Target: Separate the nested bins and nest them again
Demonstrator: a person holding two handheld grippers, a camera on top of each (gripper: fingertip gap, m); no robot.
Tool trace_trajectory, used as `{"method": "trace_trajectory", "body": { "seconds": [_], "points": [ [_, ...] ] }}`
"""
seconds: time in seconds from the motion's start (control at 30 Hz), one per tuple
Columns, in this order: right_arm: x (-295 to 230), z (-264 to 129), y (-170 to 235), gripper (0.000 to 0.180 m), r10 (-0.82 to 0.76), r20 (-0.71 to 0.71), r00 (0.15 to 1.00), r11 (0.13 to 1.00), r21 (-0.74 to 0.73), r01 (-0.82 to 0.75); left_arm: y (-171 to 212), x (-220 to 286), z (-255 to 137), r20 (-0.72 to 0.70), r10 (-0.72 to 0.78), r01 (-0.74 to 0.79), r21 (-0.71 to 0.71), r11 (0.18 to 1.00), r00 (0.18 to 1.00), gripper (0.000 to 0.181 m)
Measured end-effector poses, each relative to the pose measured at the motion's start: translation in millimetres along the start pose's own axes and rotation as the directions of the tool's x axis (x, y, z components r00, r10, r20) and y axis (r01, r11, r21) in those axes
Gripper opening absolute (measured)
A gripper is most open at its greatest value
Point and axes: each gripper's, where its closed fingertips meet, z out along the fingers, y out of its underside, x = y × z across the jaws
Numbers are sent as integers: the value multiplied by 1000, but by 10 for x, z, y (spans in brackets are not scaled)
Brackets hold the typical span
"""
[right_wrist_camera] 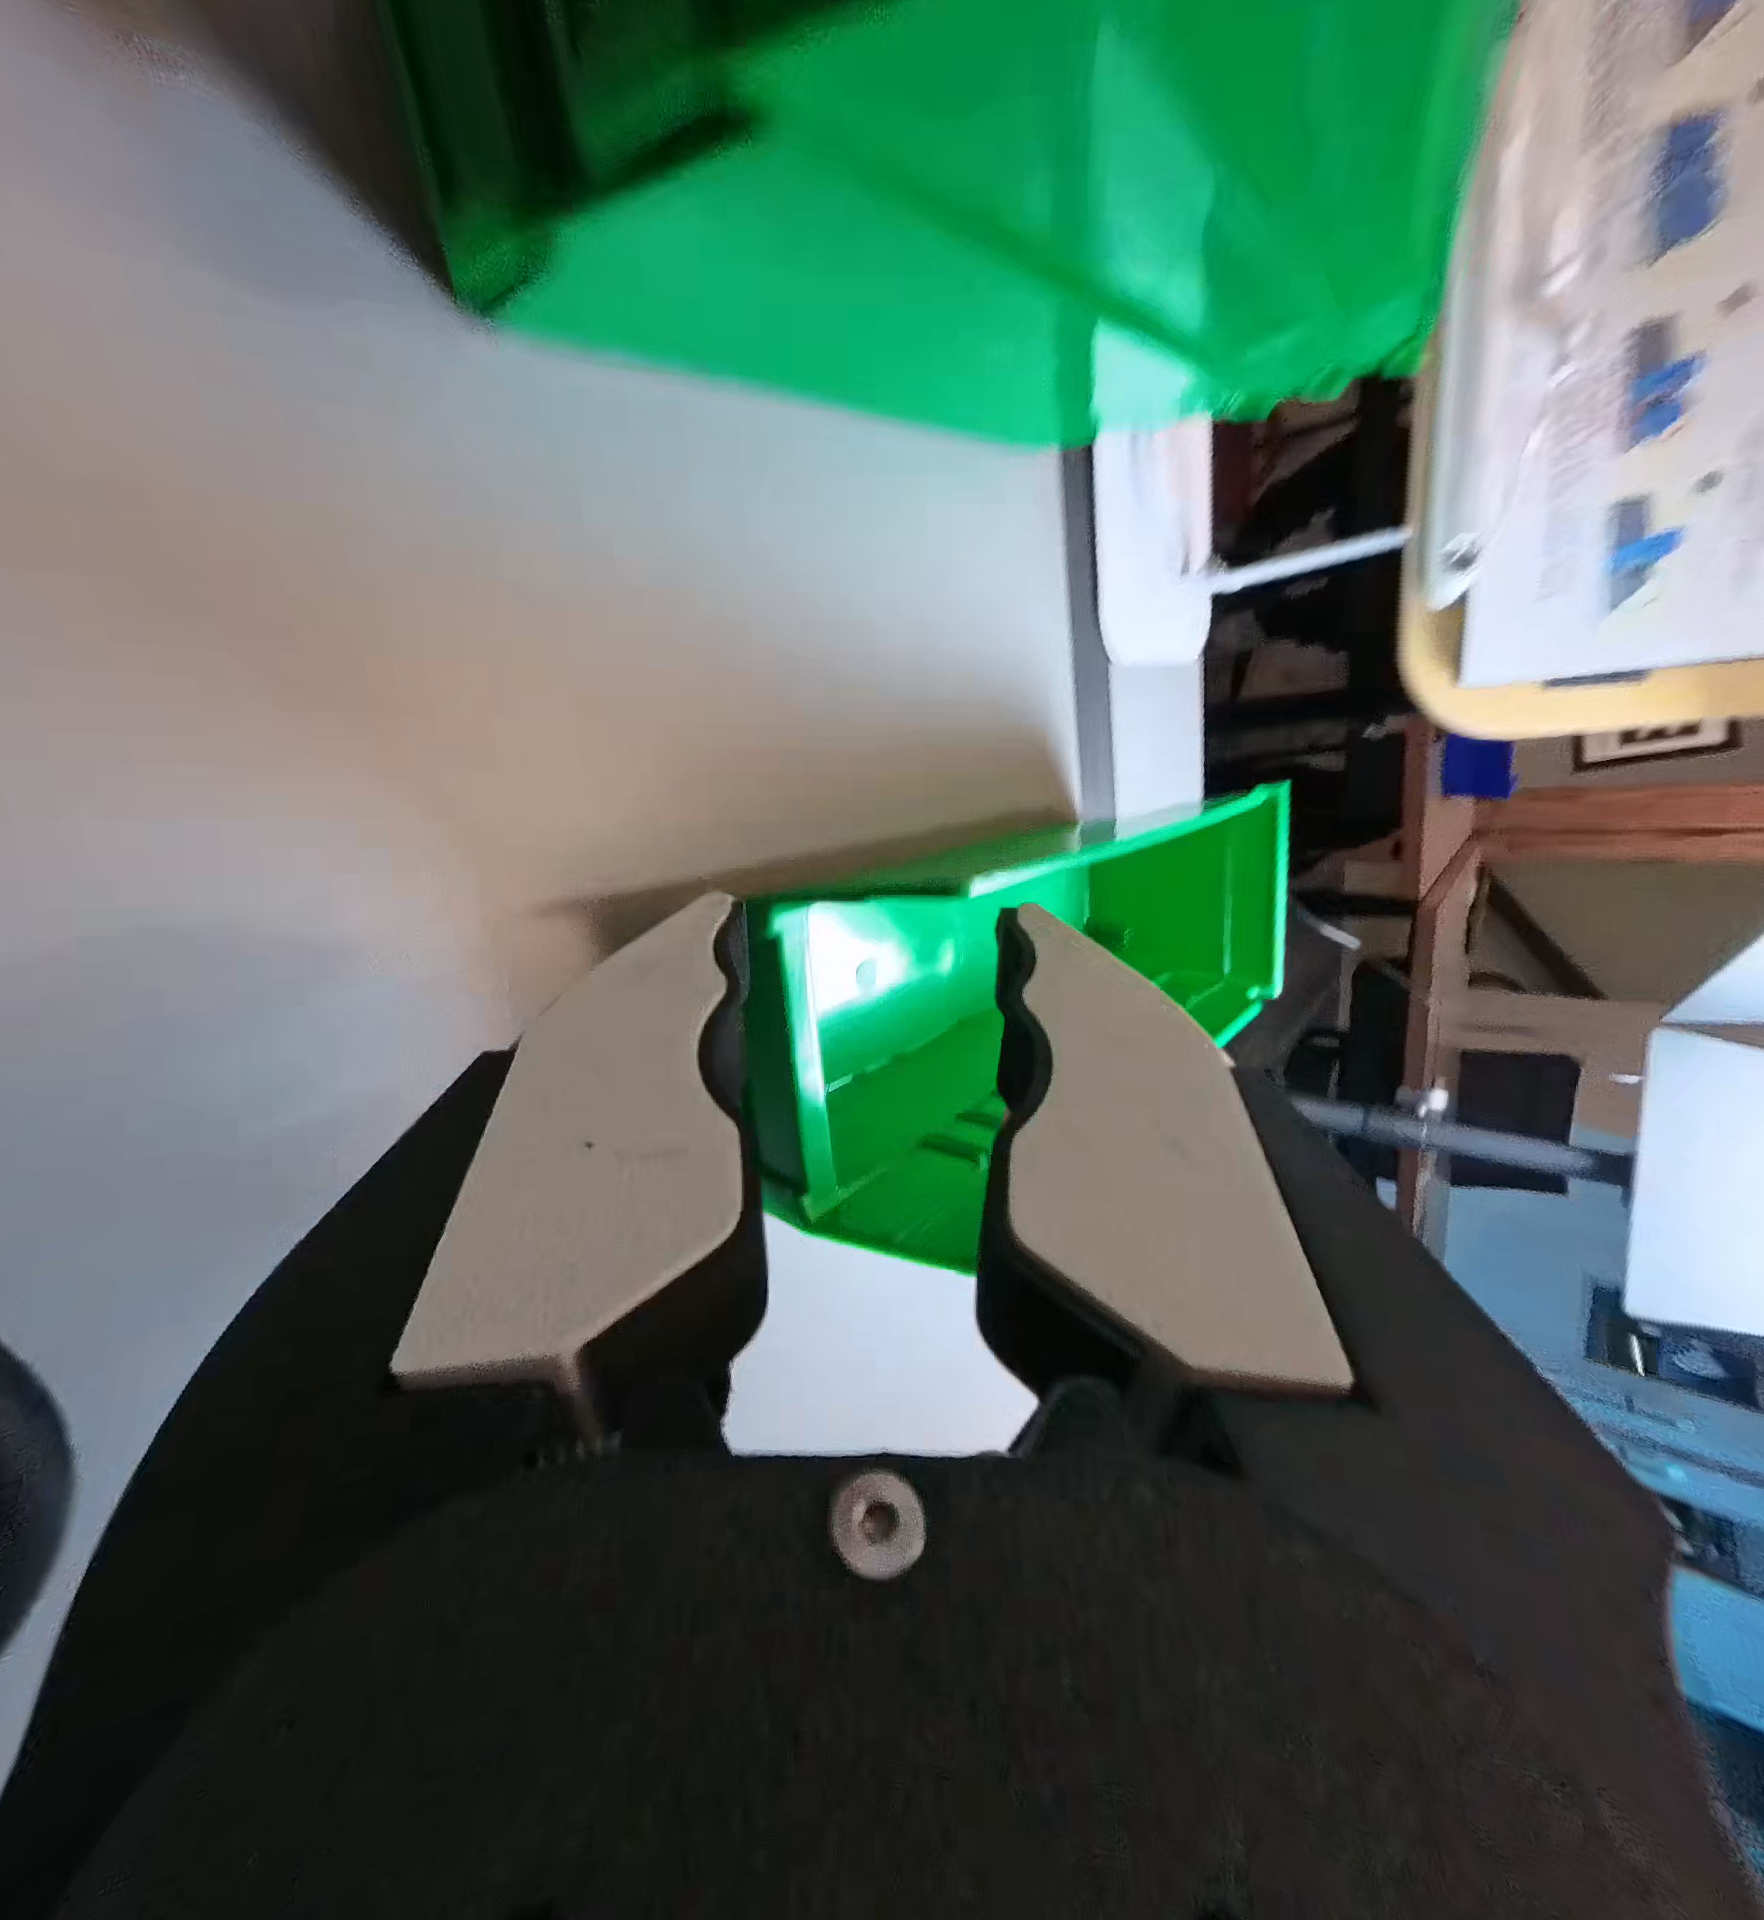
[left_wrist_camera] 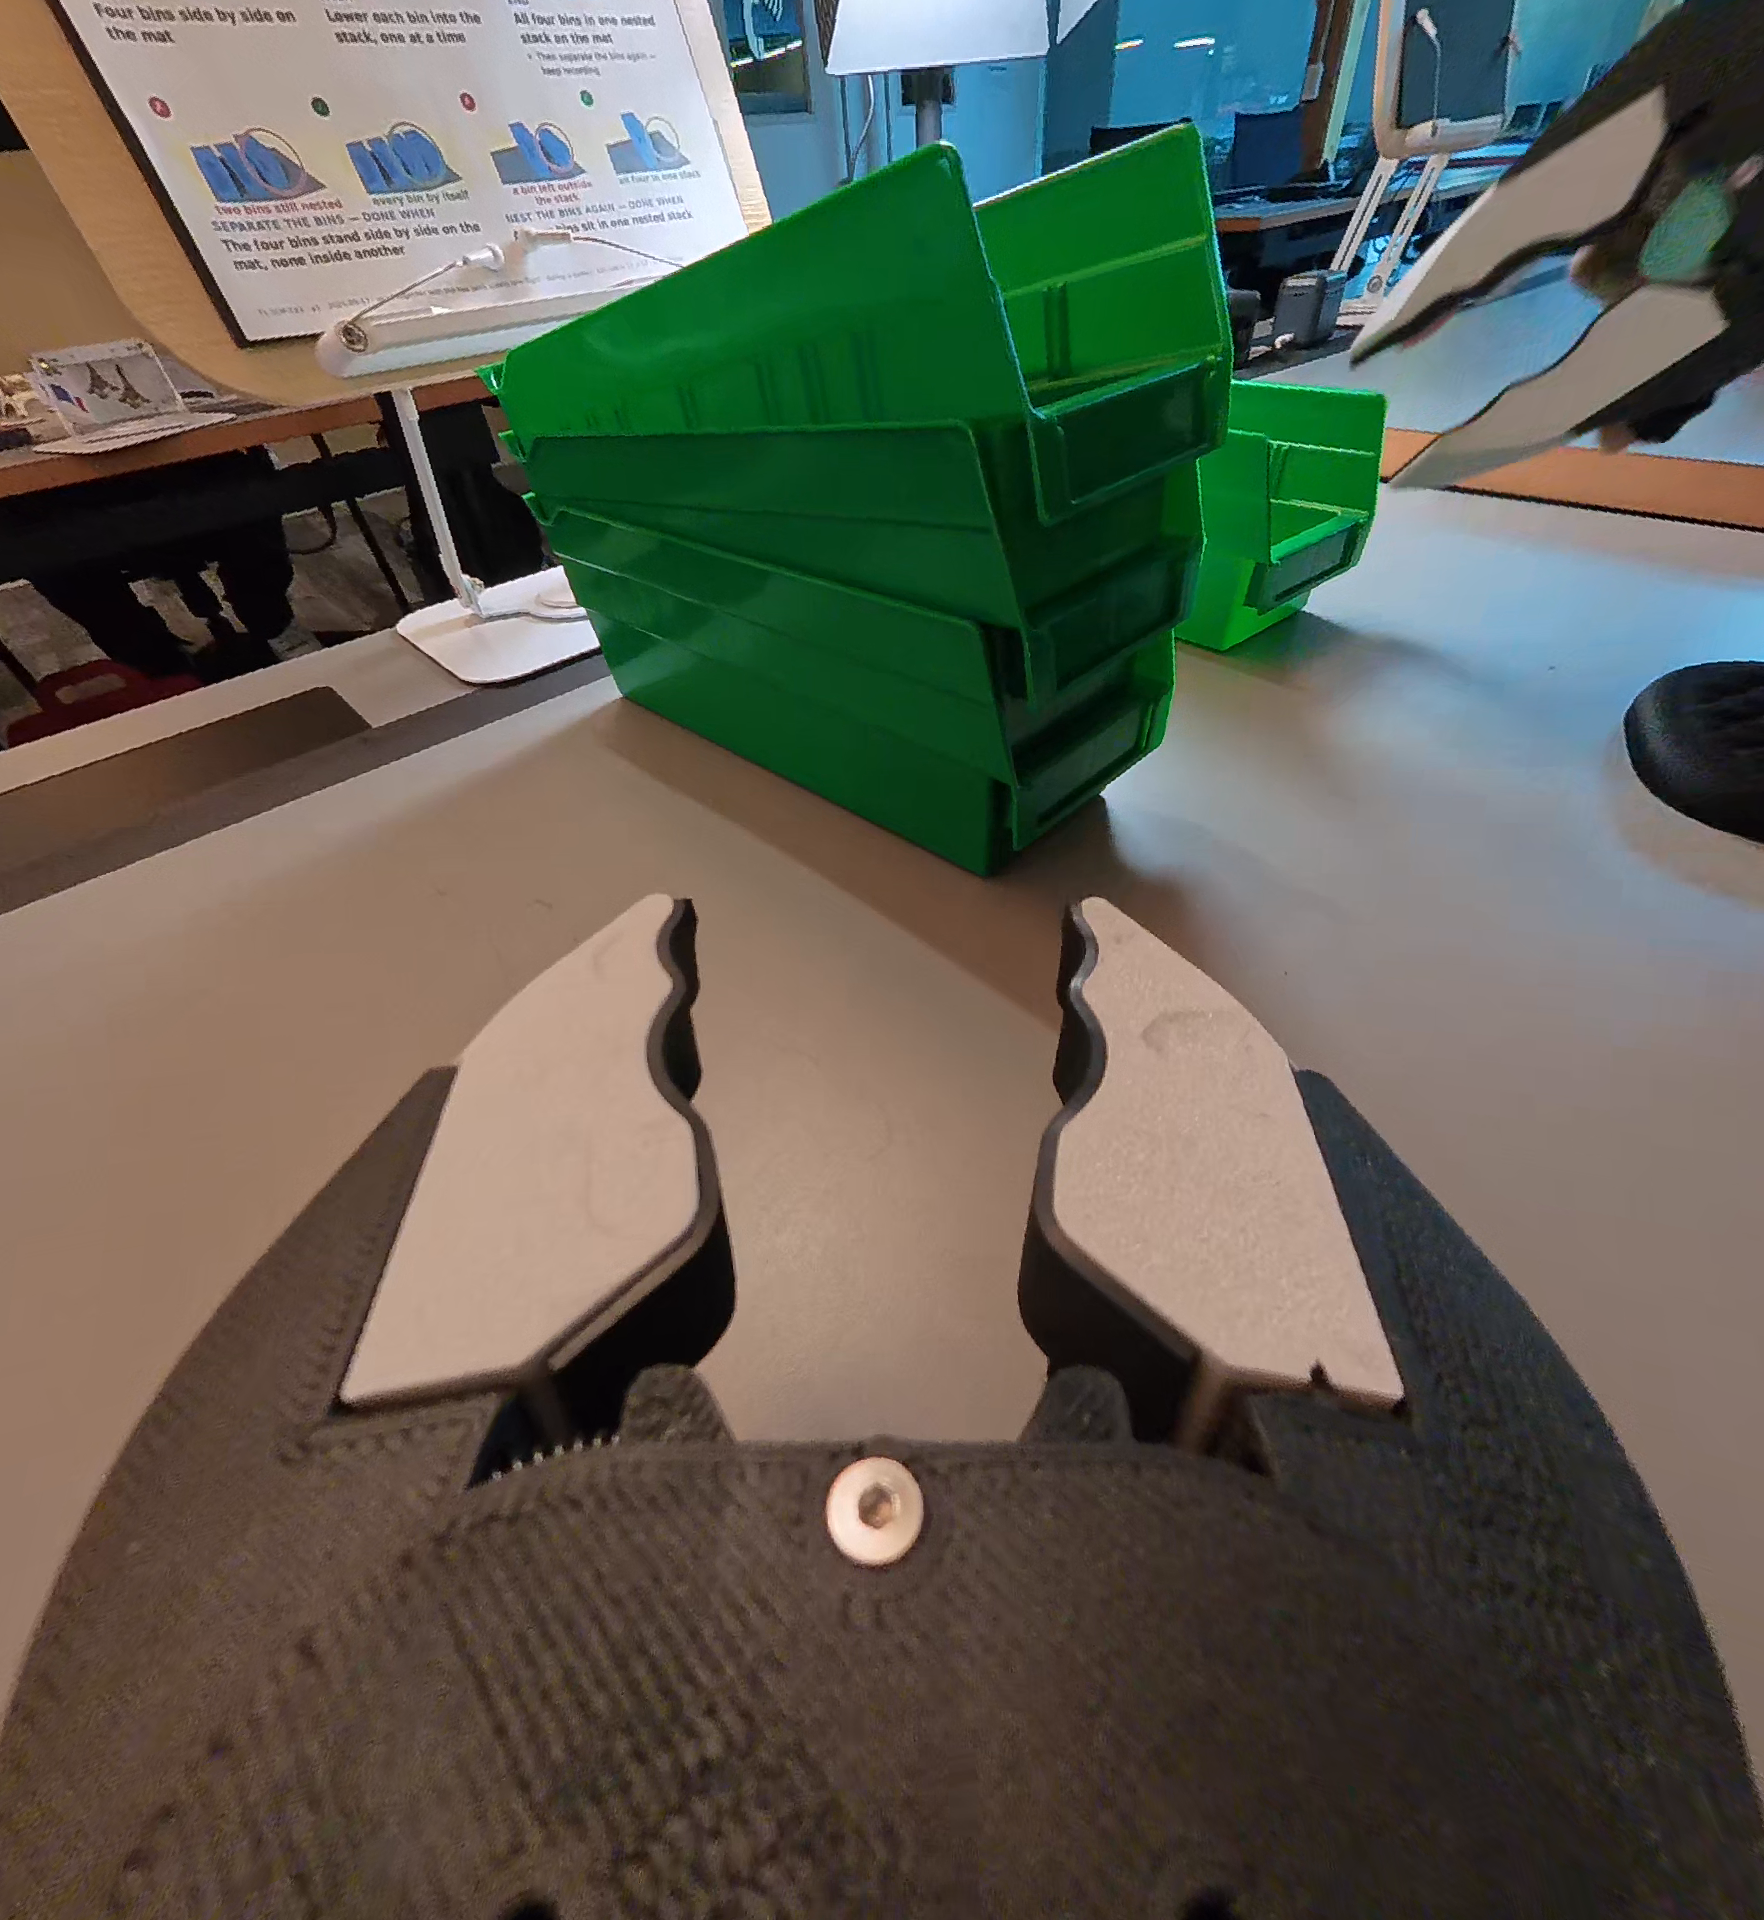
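Note:
A stack of several nested green bins (left_wrist_camera: 857, 582) stands on the grey table (left_wrist_camera: 1429, 1091); its top bin (left_wrist_camera: 805, 322) is tilted, lifted at the near end. A single green bin (left_wrist_camera: 1283, 509) stands apart behind the stack on the right. My left gripper (left_wrist_camera: 878, 914) is open and empty, low over the table, short of the stack. My right gripper (left_wrist_camera: 1387, 416) hangs open in the air, above and to the right of the single bin. In the rolled, blurred right wrist view, the right gripper (right_wrist_camera: 867, 925) is open, the single bin (right_wrist_camera: 878, 1070) shows beyond its fingers and the stack (right_wrist_camera: 909, 208) is above.
A white lamp base (left_wrist_camera: 504, 634) stands left of the stack behind the table edge. A board with an instruction sheet (left_wrist_camera: 390, 156) leans at the back left. A black padded round object (left_wrist_camera: 1751, 748) sits at the right edge. Desks and chairs lie beyond. The gap from one gripper's tips to the other's is roughly 35 centimeters.

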Motion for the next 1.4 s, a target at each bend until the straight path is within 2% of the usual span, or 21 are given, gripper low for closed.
{"method": "trace_trajectory", "body": {
  "seconds": [0.23, 0.33, 0.43, 0.67, 0.8, 0.97, 1.23, 1.4],
  "points": [
    [47, -392, -1171, 44, 13, -15, 1000, 964, 266, -9, 10, 13, 2, -2, 5, -5, -10, 1000, 1000, 66],
    [40, -323, -1535, 43, -34, -21, 999, 955, 295, 39, 4, 14, -7, -2, 7, -7, -5, 1000, 1000, 66],
    [4, -103, -1733, 43, -106, -18, 994, 957, 268, 107, 4, 18, -13, -6, 6, -6, -4, 1000, 1000, 66],
    [-26, 487, -1769, 38, -229, -18, 973, 971, 61, 229, 2, 30, -25, -13, 7, -7, 0, 1000, 1000, 65],
    [-33, 625, -1760, 32, -202, 30, 979, 979, 13, 202, -2, 31, -32, -15, 6, -6, 3, 1000, 1000, 65],
    [30, 593, -1837, 32, -225, 60, 973, 974, 38, 223, 4, 34, -31, -16, 7, -7, 0, 1000, 1000, 65],
    [589, 262, -2088, 31, 5, 169, 986, 983, 180, -35, 23, 35, -17, -16, 9, -9, -11, 1000, 1000, 65],
    [862, 139, -2131, 31, 35, 140, 990, 975, 212, -64, 22, 32, -18, -17, 4, -5, -9, 1000, 1000, 65]
  ]
}}
